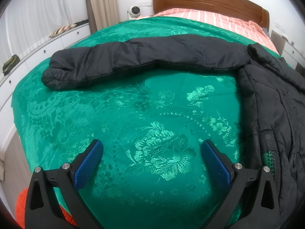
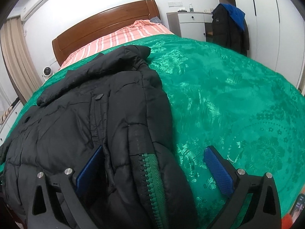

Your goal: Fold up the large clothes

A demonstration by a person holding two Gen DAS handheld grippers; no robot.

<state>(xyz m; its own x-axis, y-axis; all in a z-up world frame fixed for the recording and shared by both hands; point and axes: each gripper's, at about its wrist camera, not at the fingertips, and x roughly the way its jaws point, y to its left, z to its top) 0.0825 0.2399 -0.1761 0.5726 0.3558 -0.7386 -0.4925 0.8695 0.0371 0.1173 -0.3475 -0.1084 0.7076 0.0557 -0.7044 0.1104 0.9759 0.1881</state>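
Black puffer jacket (image 2: 91, 118) lies flat on green bedspread (image 2: 228, 95), long axis running foot to head of bed, collar (image 2: 133, 55) toward wooden headboard (image 2: 106, 22), zipper hem nearest camera. Sleeve (image 1: 118, 61) stretches sideways across bed, cuff pointing left. Left gripper (image 1: 151, 162) hovers over bare bedspread, fingers wide apart, holding nothing. Right gripper (image 2: 152, 171) fingers spread wide, straddling jacket's hem edge, not clamped.
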